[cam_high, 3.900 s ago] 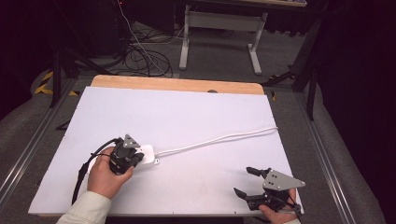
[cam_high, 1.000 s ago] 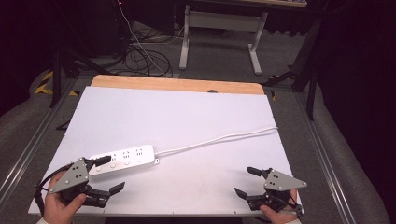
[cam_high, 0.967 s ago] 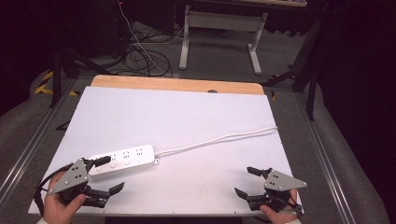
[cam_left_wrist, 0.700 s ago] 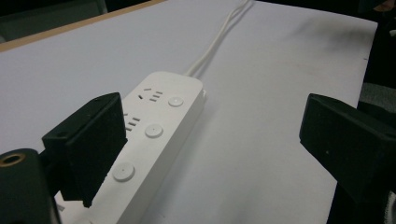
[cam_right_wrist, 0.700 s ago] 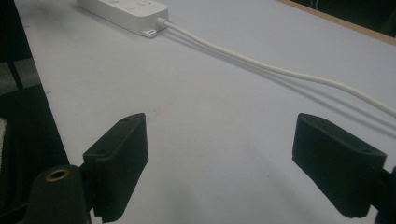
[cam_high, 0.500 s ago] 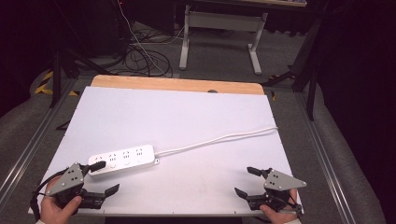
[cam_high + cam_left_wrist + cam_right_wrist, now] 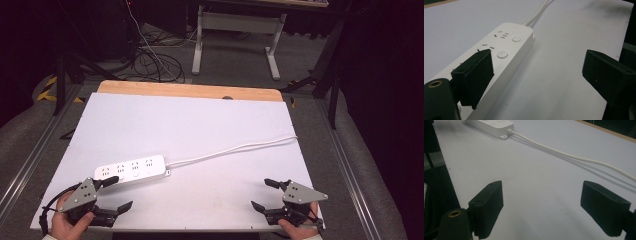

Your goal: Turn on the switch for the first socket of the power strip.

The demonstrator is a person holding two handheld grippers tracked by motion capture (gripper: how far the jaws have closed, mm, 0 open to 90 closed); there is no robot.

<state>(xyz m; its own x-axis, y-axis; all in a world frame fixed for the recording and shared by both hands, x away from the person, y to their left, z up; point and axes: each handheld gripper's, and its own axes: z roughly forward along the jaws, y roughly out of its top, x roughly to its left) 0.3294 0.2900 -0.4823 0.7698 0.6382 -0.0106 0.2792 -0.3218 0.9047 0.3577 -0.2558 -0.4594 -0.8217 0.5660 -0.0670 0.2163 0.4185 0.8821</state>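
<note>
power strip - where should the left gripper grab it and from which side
Probably across the narrow width of the power strip, near its free end, coming down from above. It lies flat on the table, long sides exposed, cord leaving the far end. The left gripper is open beside that end, one jaw over it.

Strip [image 7: 131,168] lies on table [image 7: 200,120], front-left | cord [image 7: 235,148] runs from its right end back-right to table's right edge | left gripper [image 7: 112,192] just before strip, at front edge | right gripper [image 7: 264,194] front-right corner, well apart
</note>
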